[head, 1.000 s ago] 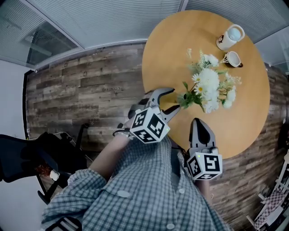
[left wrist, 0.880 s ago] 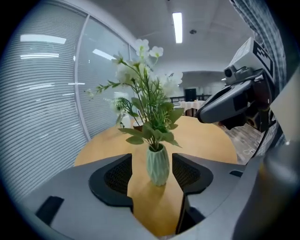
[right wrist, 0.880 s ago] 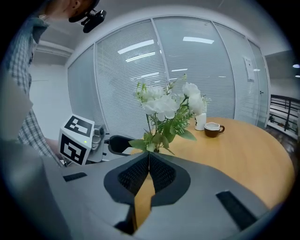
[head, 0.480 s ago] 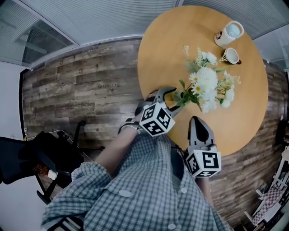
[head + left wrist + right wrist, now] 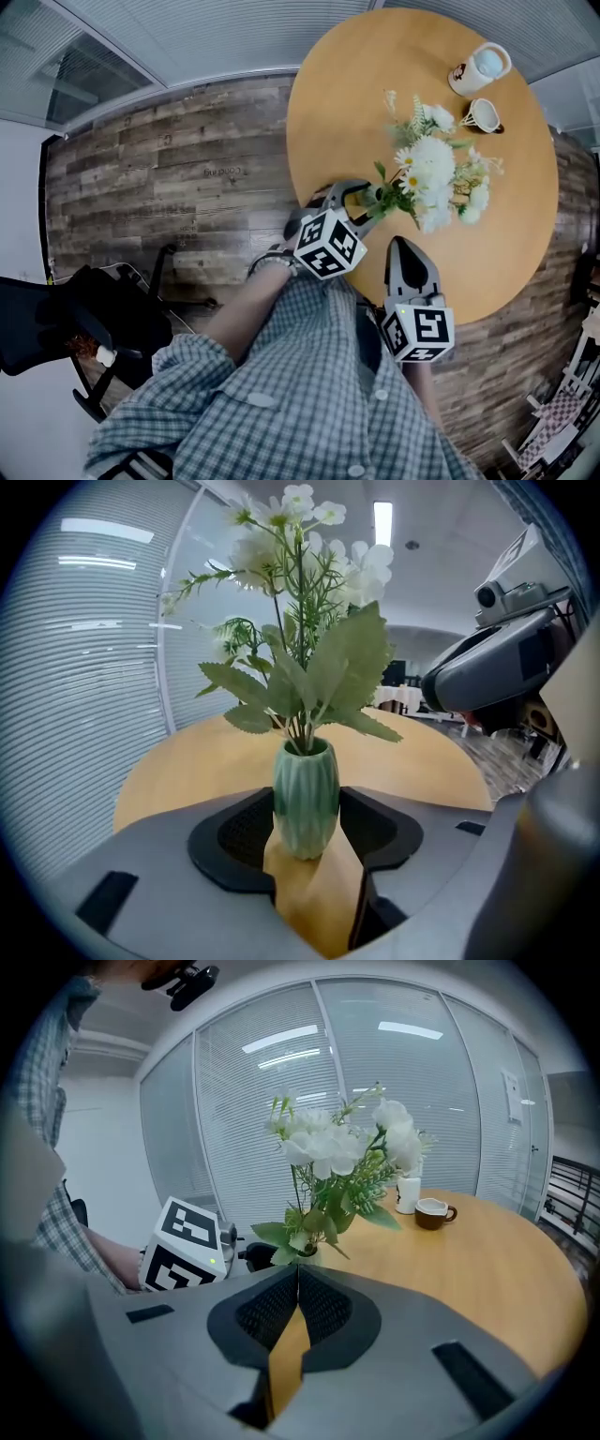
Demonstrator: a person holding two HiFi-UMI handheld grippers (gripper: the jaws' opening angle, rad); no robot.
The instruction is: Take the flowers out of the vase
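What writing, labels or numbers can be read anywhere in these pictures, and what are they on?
Nothing reads clearly.
Tall mug: dark print, too small to read.
Floor lettering: blurred, unreadable.
Marker cubes: black-and-white square patterns, no words.
Wall plate: too small to read.

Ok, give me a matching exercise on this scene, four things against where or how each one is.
Things: 1 left gripper; 2 right gripper; 3 white mug; 4 flowers.
States: A jaws together, nothing between; B at the table's far edge, by the brown cup; C in the green vase; D jaws either side of the green vase.
Pairs: 1-D, 2-A, 3-B, 4-C.
The left gripper's jaws have just been closing on the green vase between them.
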